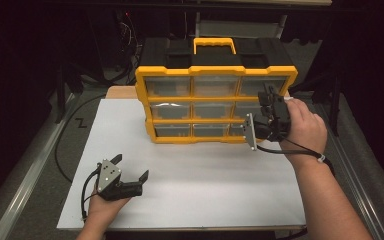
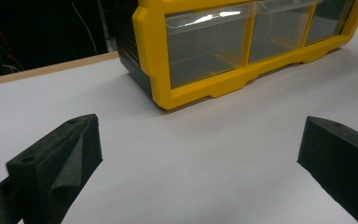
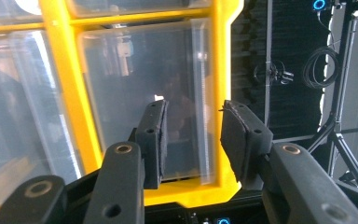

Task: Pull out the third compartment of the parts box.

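A yellow-framed organizer (image 1: 216, 70) with a black body and clear drawers stands at the back of the white table top (image 1: 190, 185). My right gripper (image 1: 270, 97) is up against its right column of drawers, about level with the middle row. In the right gripper view the jaws stand slightly apart (image 3: 193, 135), right in front of a clear drawer face (image 3: 140, 84) near the yellow frame (image 3: 60, 93); nothing shows gripped between them. My left gripper (image 1: 131, 166) rests low on the table's front left, wide open (image 2: 200, 149) and empty, facing the organizer (image 2: 205, 86).
The organizer carries a yellow handle (image 1: 215, 44) on top. A black cable (image 1: 62, 145) loops over the table's left edge. Dark stands and cables (image 3: 321, 65) fill the space right of the organizer. White table surface lies between the left gripper and the organizer.
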Available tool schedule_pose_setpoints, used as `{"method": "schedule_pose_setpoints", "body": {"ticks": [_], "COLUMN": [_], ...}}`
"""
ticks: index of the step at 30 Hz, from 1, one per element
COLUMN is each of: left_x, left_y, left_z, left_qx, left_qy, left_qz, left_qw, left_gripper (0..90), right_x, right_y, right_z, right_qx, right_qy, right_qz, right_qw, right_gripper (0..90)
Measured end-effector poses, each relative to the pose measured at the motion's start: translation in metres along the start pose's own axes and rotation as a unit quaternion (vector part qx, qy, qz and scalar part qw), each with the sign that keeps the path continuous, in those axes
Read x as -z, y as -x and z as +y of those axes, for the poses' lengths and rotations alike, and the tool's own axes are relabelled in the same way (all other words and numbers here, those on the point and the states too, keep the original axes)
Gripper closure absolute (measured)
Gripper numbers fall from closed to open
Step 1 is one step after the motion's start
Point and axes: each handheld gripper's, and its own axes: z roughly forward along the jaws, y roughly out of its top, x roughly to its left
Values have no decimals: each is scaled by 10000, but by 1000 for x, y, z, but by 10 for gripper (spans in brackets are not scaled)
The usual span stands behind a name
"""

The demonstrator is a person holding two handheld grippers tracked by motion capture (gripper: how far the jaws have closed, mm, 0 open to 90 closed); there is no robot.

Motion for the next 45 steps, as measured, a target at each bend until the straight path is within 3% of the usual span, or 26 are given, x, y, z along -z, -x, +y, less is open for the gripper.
{"method": "schedule_pose_setpoints", "body": {"ticks": [7, 24, 34, 45], "left_x": [0, 0, 0, -1], "left_y": [0, 0, 0, 1], "left_z": [0, 0, 0, 0], "left_qx": [2, 4, 2, -27], "left_qy": [-4, -17, -15, -31], "left_qz": [2, 19, 14, 11], "left_qw": [10000, 10000, 10000, 10000], "left_gripper": [5, 5, 5, 5], "right_x": [-10, -24, -26, -21], "right_y": [2, 2, 0, 1], "right_z": [-1, 2, 4, 4], "right_qx": [50, 216, 286, 311], "right_qy": [-122, -96, -141, -97], "right_qz": [38, -46, -192, -222], "right_qw": [9999, 9997, 9993, 9992], "right_gripper": [687, 753, 833, 844]}}
